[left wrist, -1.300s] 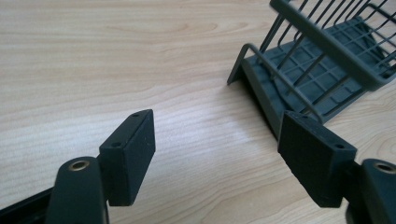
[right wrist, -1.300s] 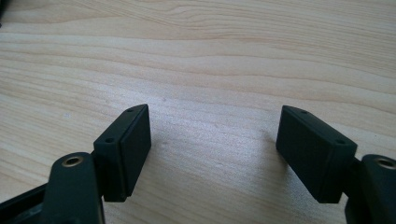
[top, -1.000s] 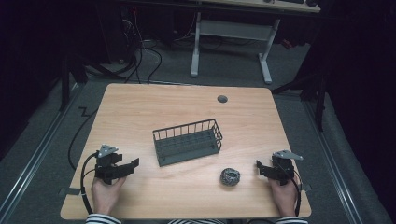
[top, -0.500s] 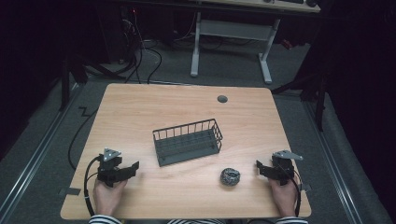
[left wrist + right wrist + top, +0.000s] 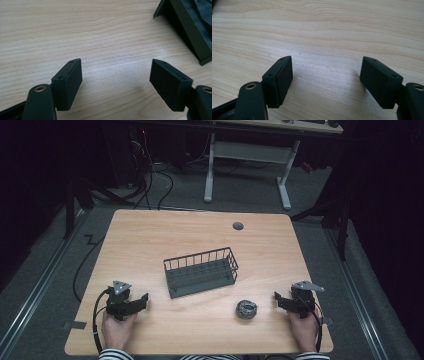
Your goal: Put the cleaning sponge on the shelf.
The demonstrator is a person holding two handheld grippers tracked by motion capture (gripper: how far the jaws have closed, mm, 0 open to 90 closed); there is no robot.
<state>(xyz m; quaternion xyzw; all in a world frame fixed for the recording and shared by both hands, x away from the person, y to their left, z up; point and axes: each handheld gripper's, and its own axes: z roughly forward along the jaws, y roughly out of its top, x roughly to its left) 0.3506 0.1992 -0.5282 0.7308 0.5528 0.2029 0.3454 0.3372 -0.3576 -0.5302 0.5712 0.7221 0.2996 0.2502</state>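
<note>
High view: I see the basket point(image 5: 201, 272) mid-table; the scrubber ball point(image 5: 246, 309) lies just near-right of it, closer to my right gripper point(image 5: 281, 300) than my left gripper point(image 5: 141, 301).
Left gripper view: jaws wide, empty; basket corner far right.
Right gripper view: jaws wide over bare table point(image 5: 317, 30).

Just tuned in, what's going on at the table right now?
Nothing is held yet. A person rests both hands at the near edge of the wooden table, the left gripper and right gripper both open with bare wood between their fingers. A dark wire basket sits mid-table, and a steel wool ball lies in front of it, nearer the right gripper, touching neither.
</note>
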